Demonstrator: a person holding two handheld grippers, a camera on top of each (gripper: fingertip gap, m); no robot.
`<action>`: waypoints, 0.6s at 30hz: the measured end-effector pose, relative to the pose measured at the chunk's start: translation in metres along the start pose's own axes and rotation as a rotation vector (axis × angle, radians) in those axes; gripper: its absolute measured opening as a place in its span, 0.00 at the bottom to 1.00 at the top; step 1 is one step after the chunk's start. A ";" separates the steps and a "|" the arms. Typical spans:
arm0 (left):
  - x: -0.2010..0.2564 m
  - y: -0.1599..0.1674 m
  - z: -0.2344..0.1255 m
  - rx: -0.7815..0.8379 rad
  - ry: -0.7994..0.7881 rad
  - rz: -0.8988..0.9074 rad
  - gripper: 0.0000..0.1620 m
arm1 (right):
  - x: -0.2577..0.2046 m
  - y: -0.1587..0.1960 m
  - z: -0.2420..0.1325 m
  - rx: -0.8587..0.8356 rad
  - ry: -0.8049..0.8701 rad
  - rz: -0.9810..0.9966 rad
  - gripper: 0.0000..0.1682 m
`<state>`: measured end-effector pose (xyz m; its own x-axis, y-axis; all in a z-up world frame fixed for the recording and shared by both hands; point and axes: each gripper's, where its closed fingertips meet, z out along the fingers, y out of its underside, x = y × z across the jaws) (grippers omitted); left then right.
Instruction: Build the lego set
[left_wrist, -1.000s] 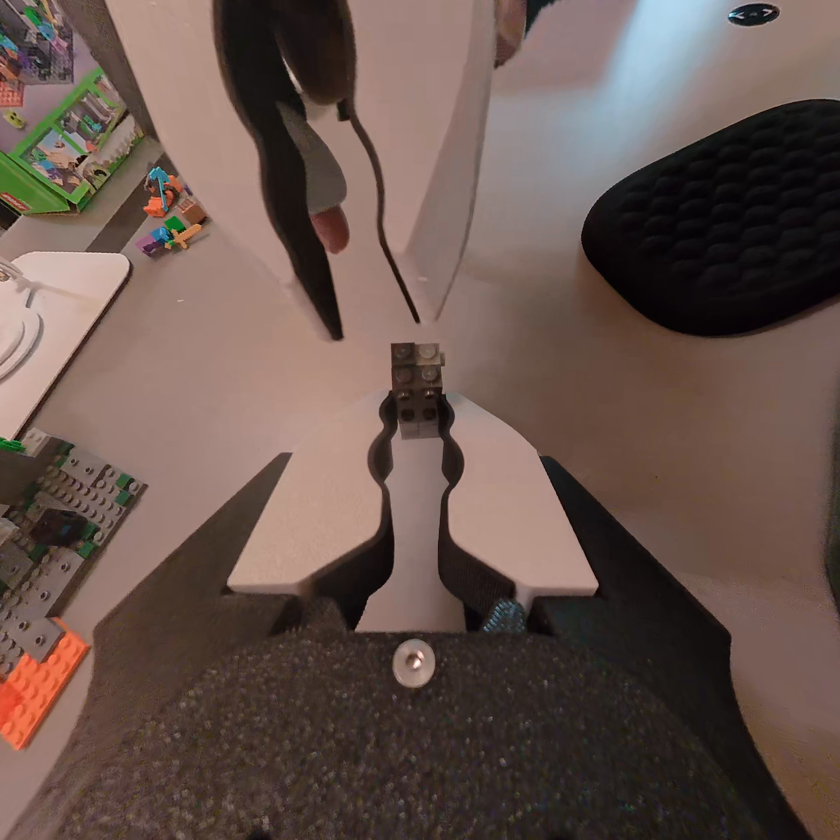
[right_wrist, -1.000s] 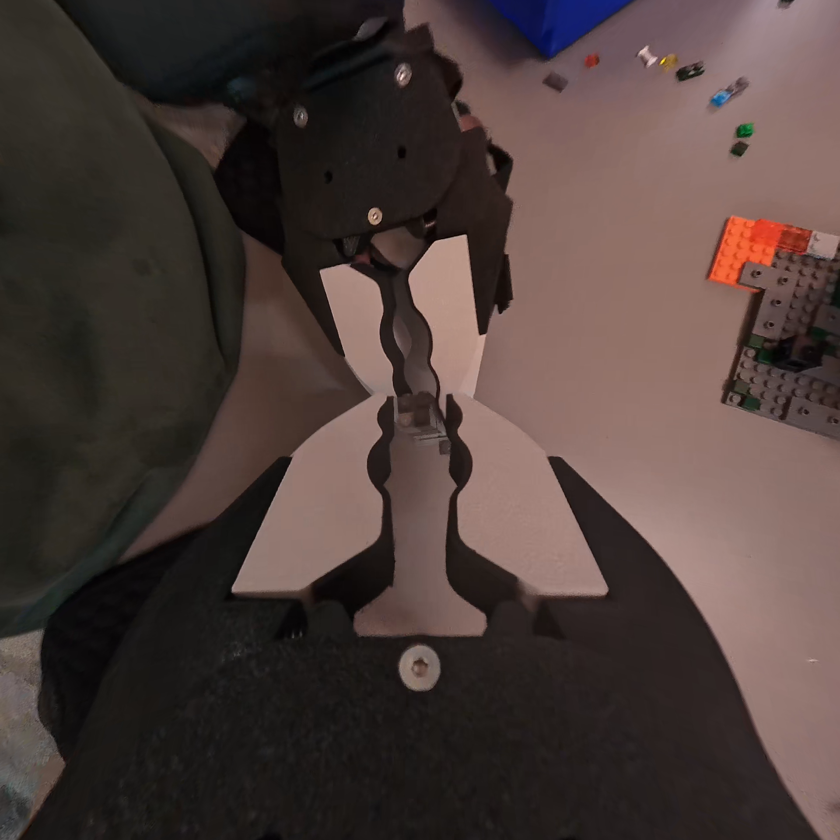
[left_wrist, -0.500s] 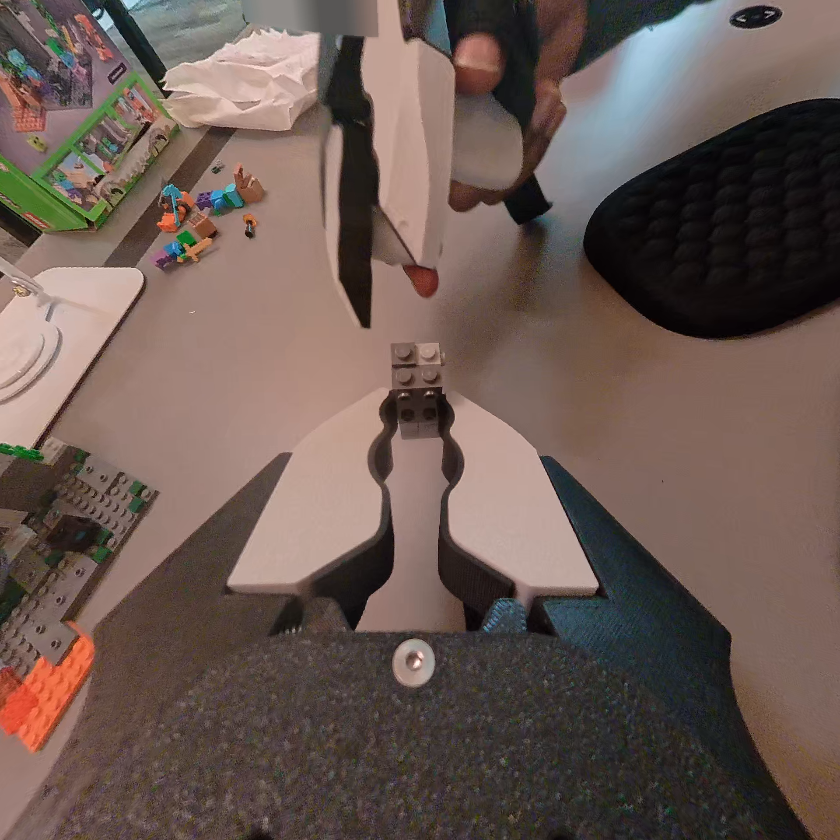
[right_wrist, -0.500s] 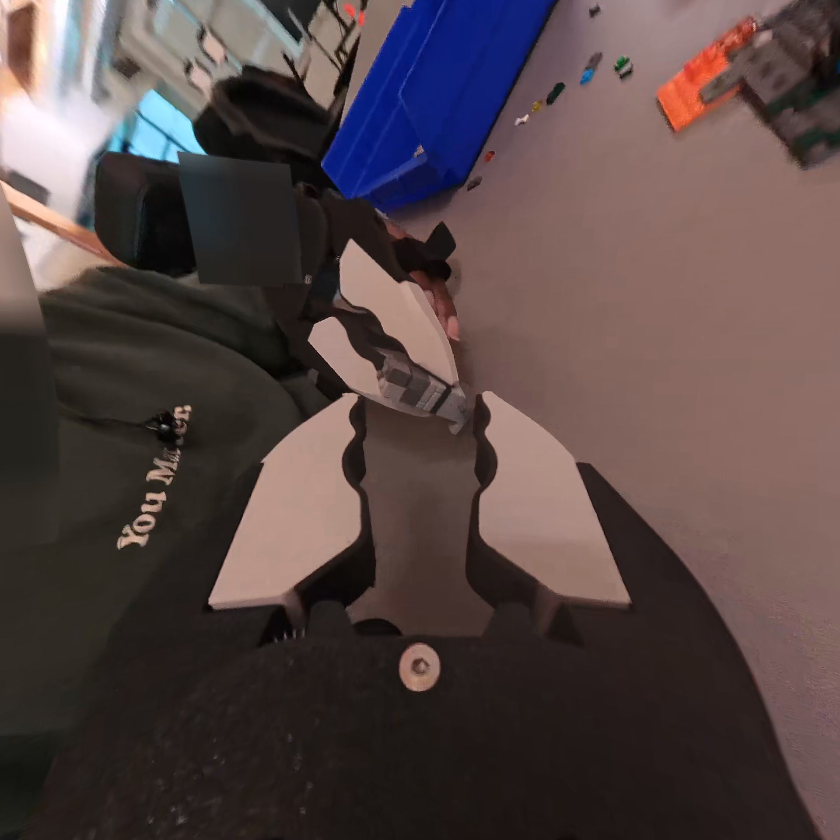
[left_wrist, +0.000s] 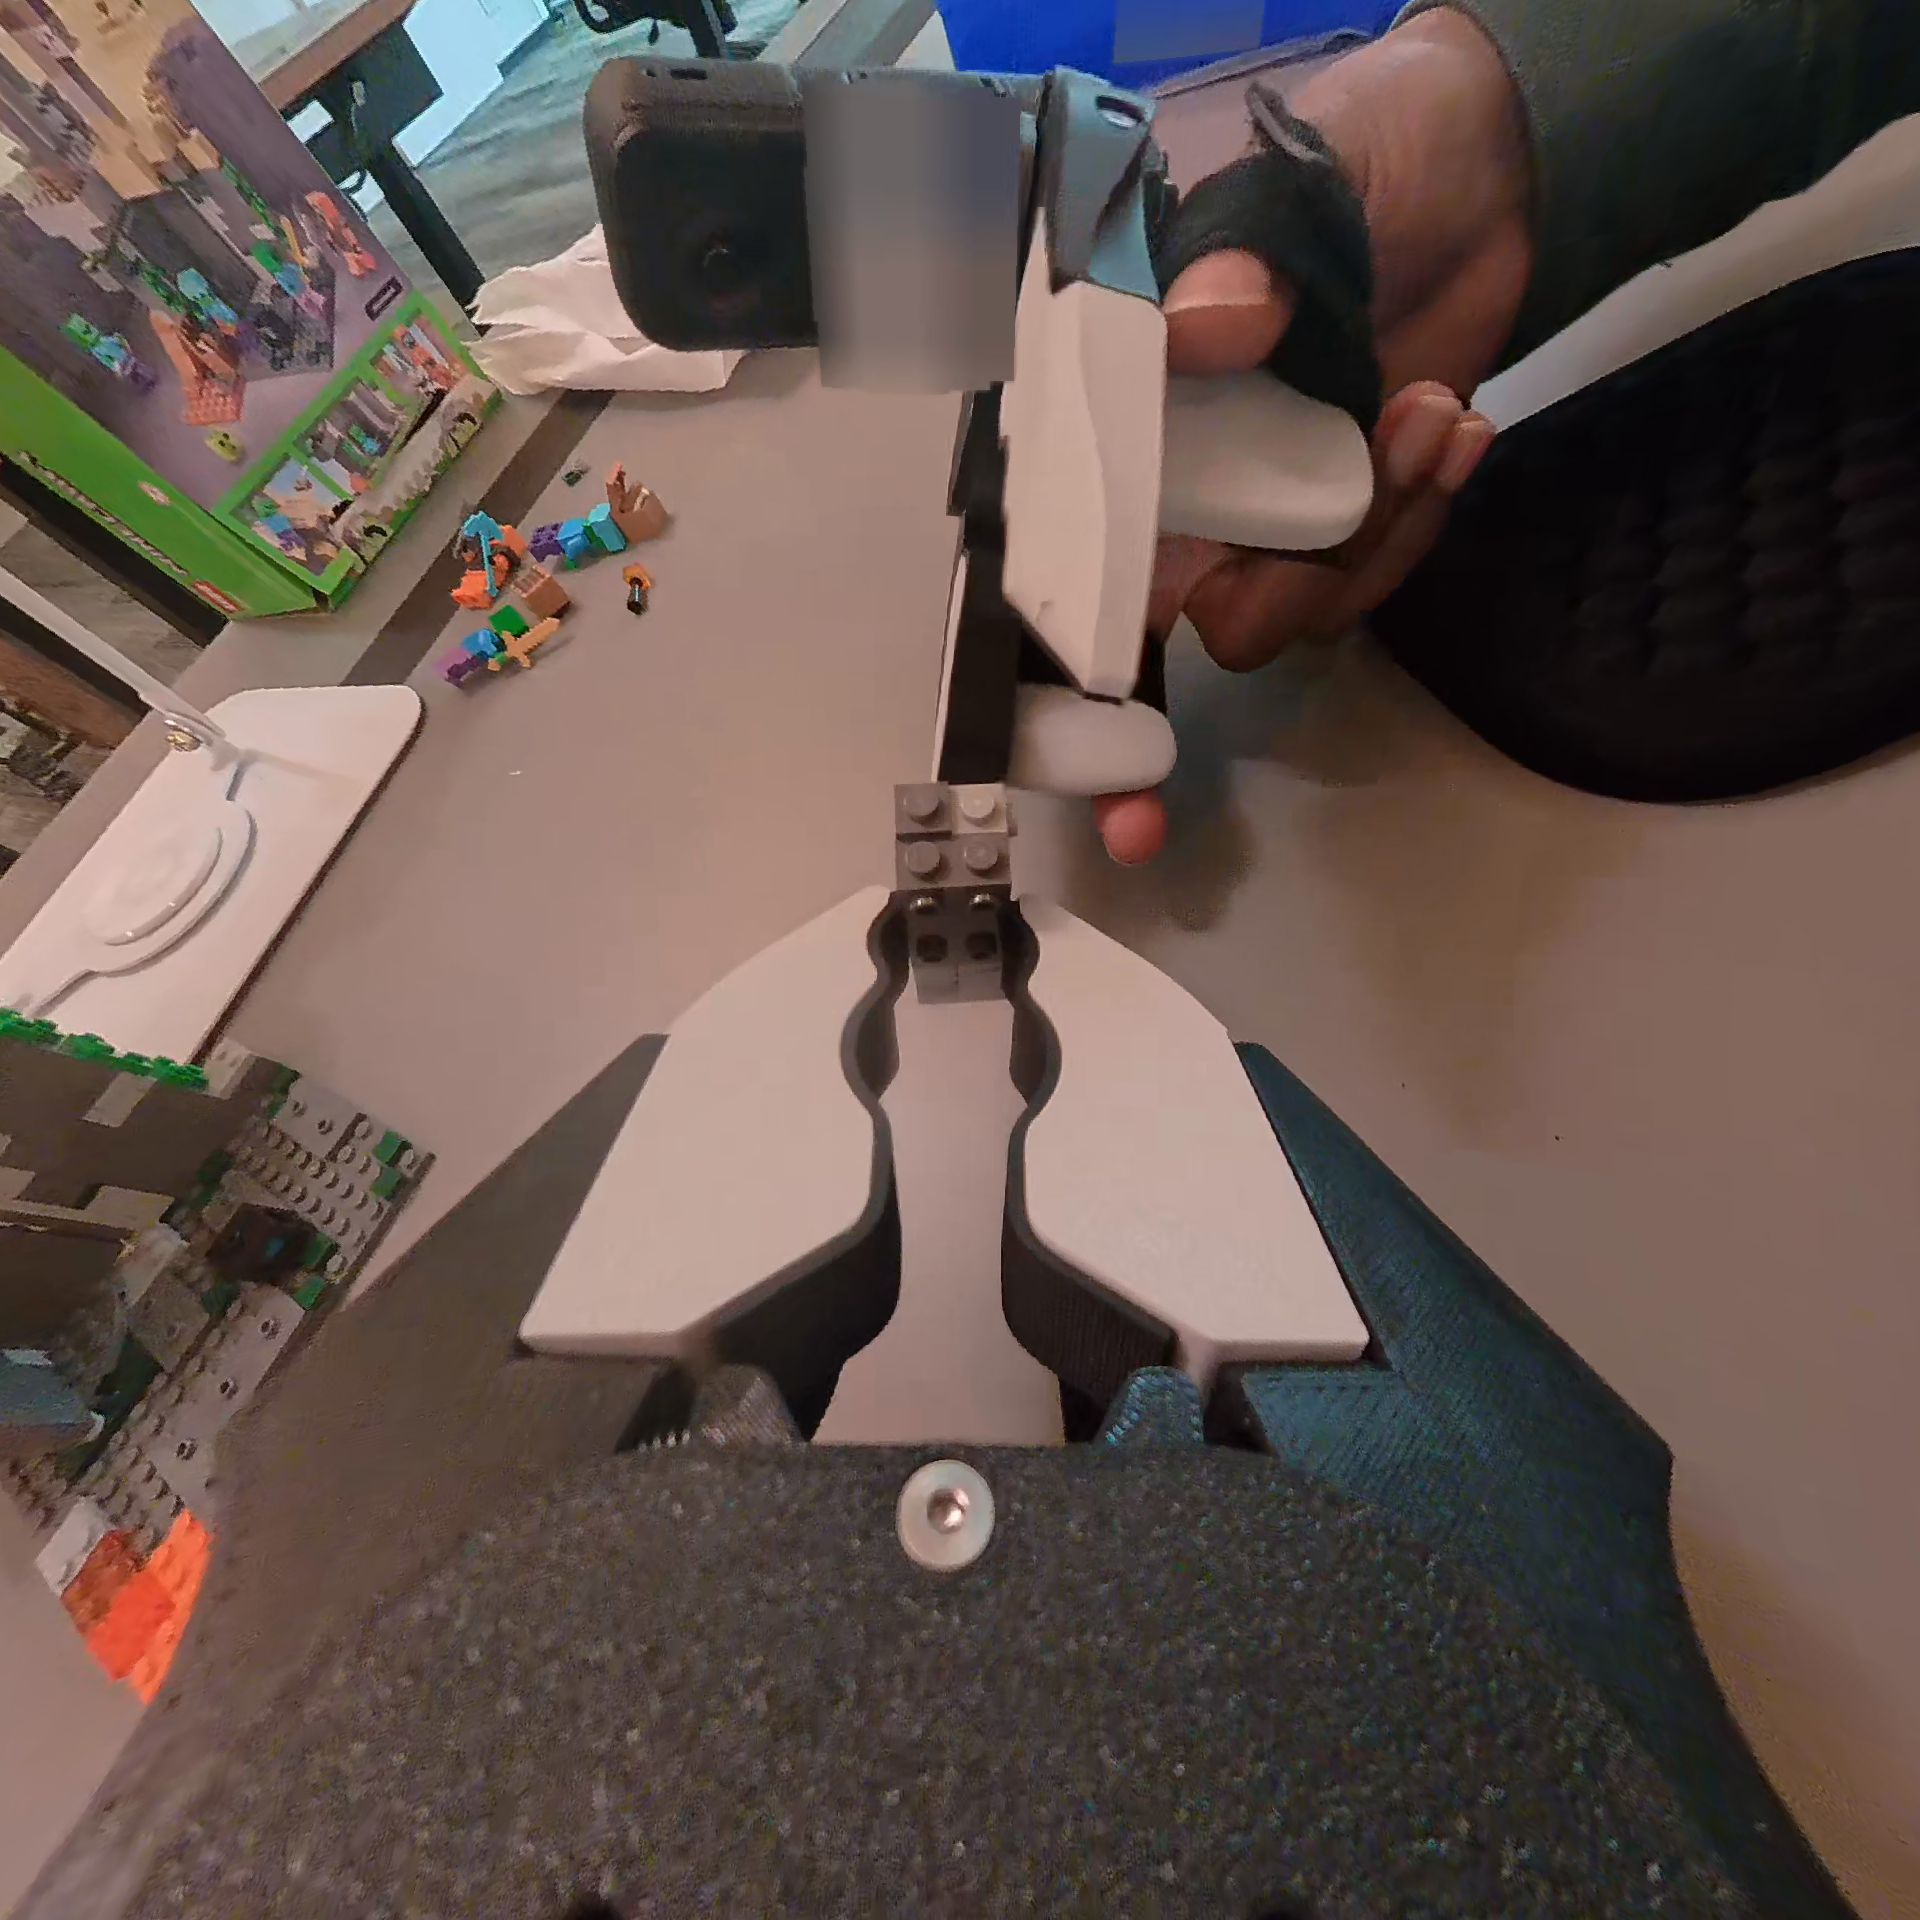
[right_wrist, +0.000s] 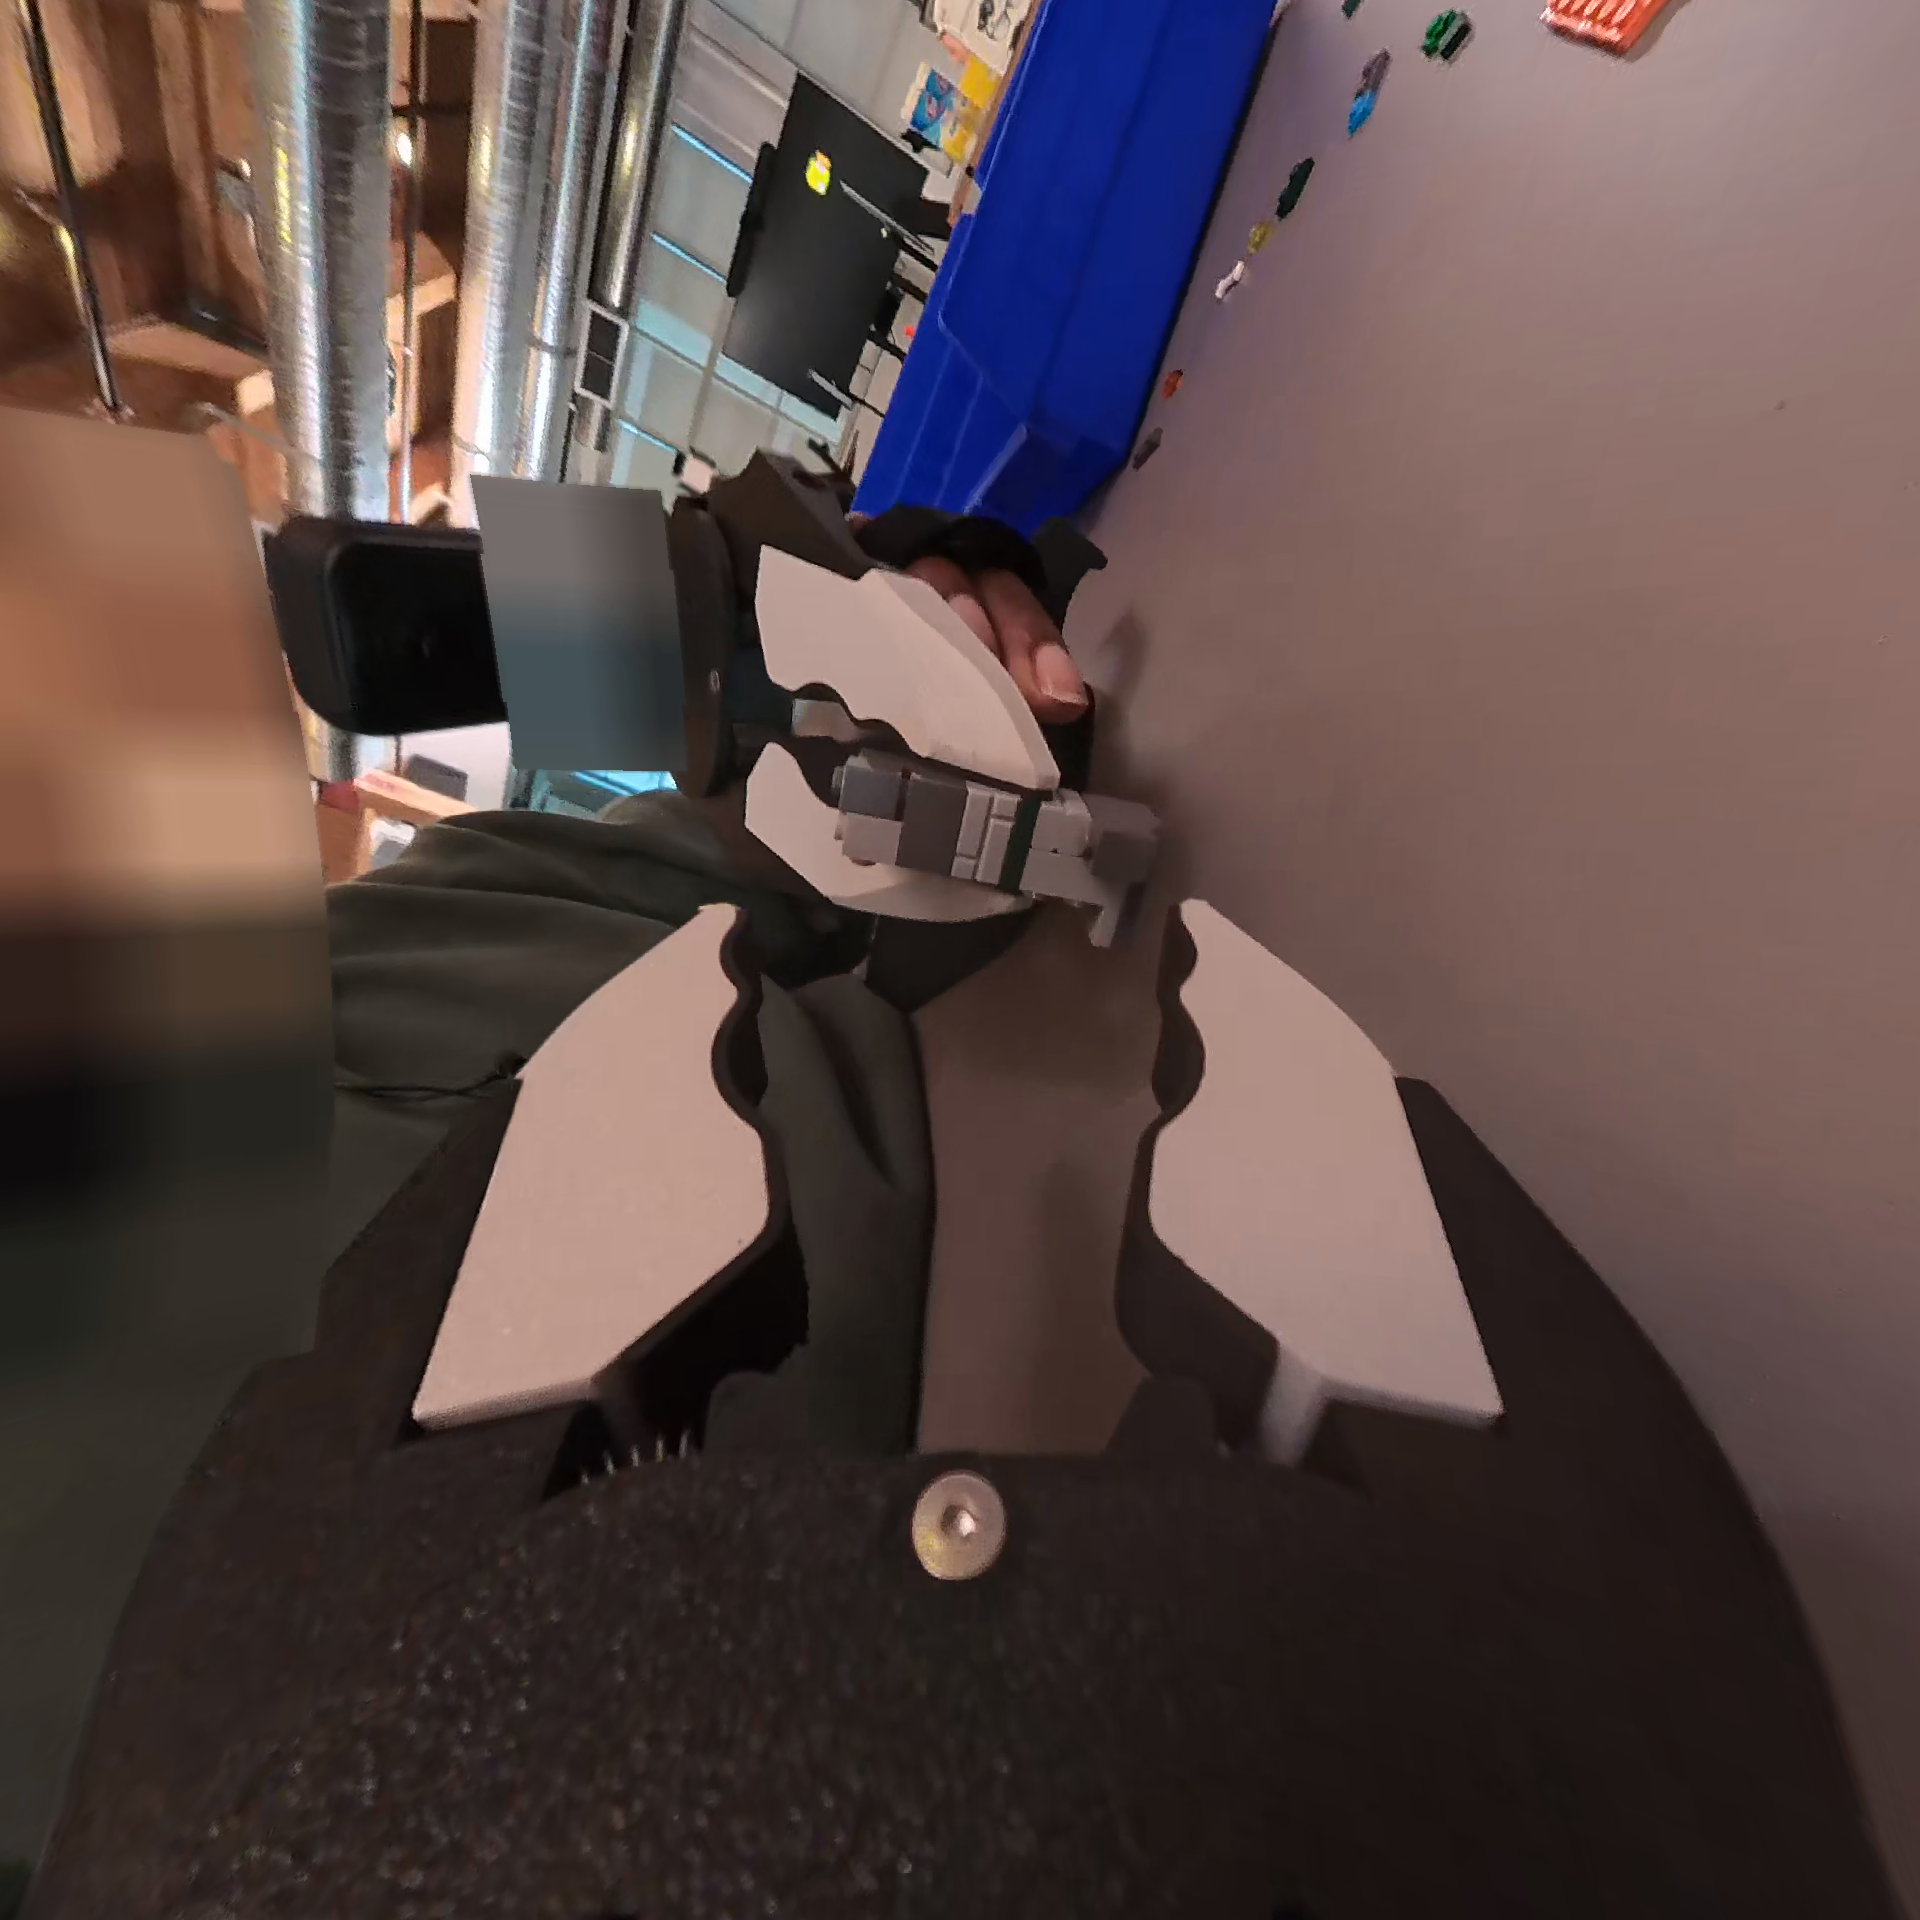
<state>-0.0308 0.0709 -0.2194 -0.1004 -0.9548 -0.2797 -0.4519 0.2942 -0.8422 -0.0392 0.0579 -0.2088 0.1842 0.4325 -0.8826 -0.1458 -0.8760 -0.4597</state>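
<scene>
Pinching a grey brick stack (left_wrist: 954, 883), the left hand-held gripper (left_wrist: 954, 940) (right one (right_wrist: 956, 935) agape).

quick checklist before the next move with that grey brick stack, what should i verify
1. Left hand-held gripper shut on the grey brick stack: ok, both fingers press its sides.
2. Stack seated straight in the grip: ok, it points forward along the fingers with its studs facing the left wrist camera.
3. Right hand-held gripper free to take or press: ok, open and empty.
4. Right gripper clear of the stack: ok in the right wrist view, gap visible.
5. Stack's far end fully pressed together: cannot tell, one small piece juts out sideways.
6. Partly built baseplate model within reach: ok, it sits on the table to the left.
</scene>
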 end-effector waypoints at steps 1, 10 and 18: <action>0.000 0.000 0.000 0.001 -0.002 0.004 0.10 | 0.000 -0.003 0.001 0.013 -0.003 0.014 0.44; 0.002 -0.002 0.001 0.003 -0.008 0.026 0.10 | 0.006 -0.008 0.016 0.030 0.036 0.098 0.46; 0.000 -0.002 0.001 -0.004 -0.027 0.043 0.11 | 0.006 -0.011 0.021 0.045 0.022 0.107 0.39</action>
<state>-0.0294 0.0700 -0.2180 -0.0961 -0.9399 -0.3276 -0.4514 0.3345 -0.8272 -0.0564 0.0748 -0.2105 0.1861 0.3318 -0.9248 -0.2087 -0.9064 -0.3672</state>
